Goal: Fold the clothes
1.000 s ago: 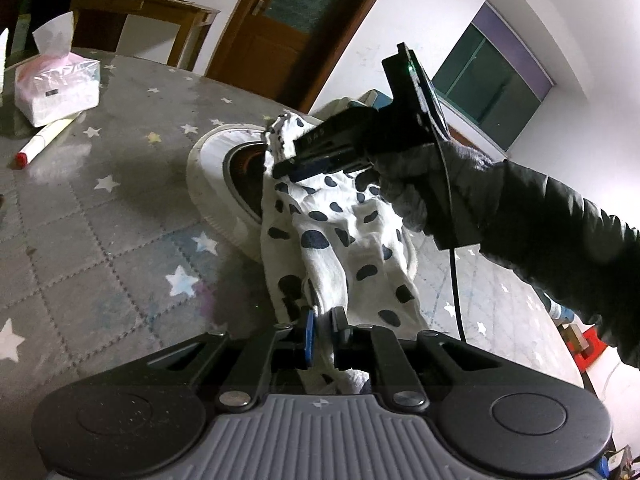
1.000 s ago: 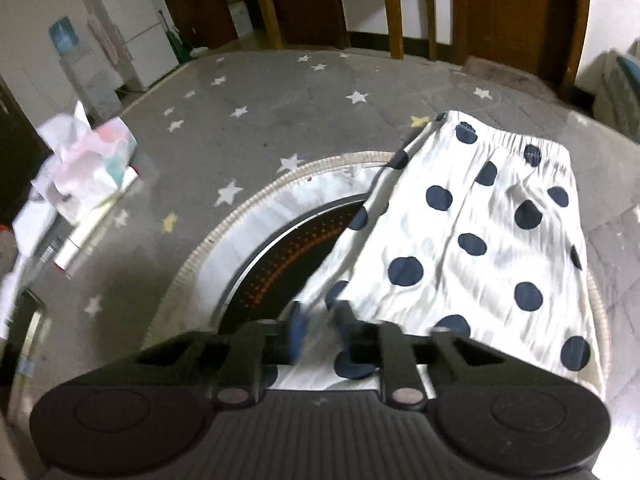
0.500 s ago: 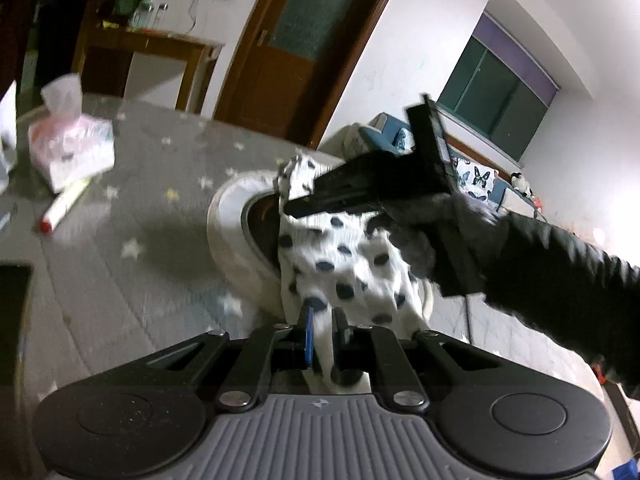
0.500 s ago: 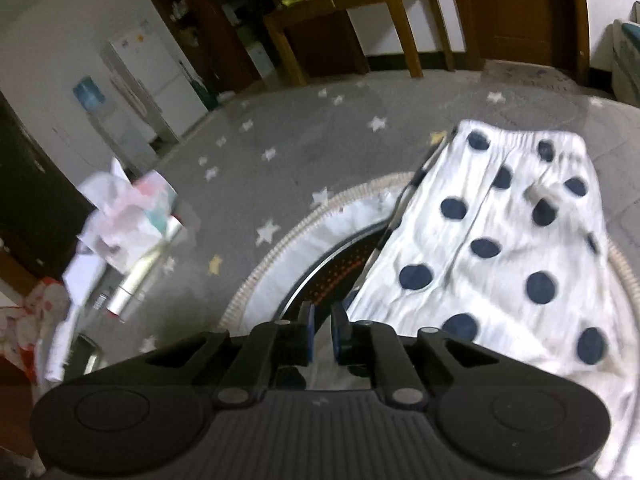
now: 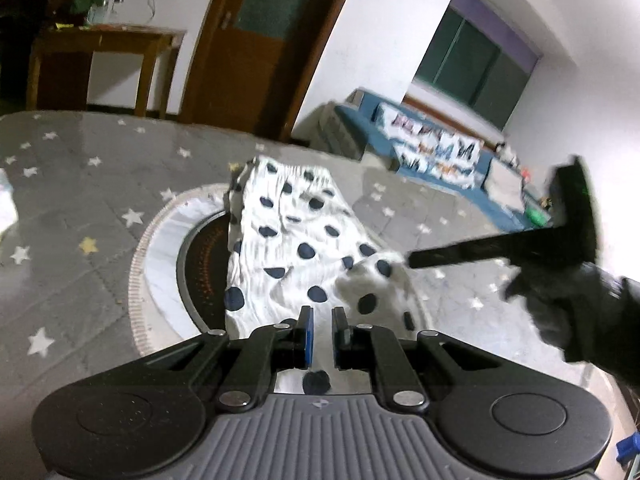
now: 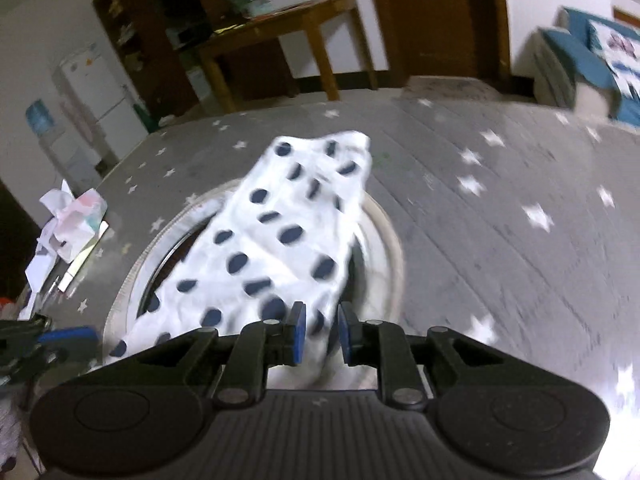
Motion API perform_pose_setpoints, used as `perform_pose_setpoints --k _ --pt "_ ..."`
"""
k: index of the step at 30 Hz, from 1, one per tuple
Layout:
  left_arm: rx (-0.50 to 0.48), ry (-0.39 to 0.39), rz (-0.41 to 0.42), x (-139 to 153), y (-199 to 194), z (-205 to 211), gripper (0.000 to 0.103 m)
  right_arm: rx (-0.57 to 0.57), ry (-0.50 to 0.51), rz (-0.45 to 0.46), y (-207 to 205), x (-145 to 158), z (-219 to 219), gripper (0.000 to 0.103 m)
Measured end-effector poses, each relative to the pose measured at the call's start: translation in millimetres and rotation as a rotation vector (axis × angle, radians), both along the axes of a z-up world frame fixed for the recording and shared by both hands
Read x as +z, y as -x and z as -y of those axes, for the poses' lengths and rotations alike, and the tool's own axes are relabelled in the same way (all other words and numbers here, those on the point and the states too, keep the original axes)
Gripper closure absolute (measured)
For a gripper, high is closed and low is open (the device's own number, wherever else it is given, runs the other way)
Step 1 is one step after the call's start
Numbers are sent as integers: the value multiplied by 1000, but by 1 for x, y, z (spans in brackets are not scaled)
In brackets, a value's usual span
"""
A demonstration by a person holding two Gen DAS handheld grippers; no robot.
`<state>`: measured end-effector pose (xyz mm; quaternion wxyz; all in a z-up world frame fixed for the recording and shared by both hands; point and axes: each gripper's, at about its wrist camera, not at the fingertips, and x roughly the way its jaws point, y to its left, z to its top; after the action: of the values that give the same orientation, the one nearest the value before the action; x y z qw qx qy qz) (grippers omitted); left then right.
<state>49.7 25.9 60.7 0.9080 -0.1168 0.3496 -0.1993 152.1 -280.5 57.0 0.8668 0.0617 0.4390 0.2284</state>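
One white garment (image 5: 296, 240), navy-dotted, rumpled; seemingly draped over round cooktop (image 5: 200, 256).

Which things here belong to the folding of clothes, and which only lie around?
For the job: spotted garment; left gripper, shut on it; right gripper, jaws opening, cloth between them.

Lying about: tissue pack; round hotplate; wooden side table; sofa.

No text, label, brand or number can be read in either view. The tissue pack (image 6: 76, 216), far to the left of the right claw, has only blurred colour patches. The cushions (image 5: 436, 148) on the sofa, beyond the left claw, show pictures but no letters.
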Motion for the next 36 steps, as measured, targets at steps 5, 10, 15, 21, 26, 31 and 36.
perform_pose_setpoints --k 5,10,15,21,26,31,36 --pt "4 -19 -59 -17 -25 3 93 62 -63 7 12 -18 8 86" --pt "16 -55 -88 -25 -34 3 93 159 -27 75 21 -28 -8 86" --pt "10 -86 -103 -31 -36 7 93 225 10 137 28 -31 -14 86" --pt "3 -122 -118 -37 -39 14 93 249 -7 163 25 -38 -11 77" --pt "8 -142 -115 -36 -40 17 93 251 18 196 31 -36 -13 97" --pt "11 -164 -98 -37 -39 15 93 200 98 223 46 -21 2 99" --pt "16 -164 -86 -37 -38 10 93 166 120 182 47 -30 5 95"
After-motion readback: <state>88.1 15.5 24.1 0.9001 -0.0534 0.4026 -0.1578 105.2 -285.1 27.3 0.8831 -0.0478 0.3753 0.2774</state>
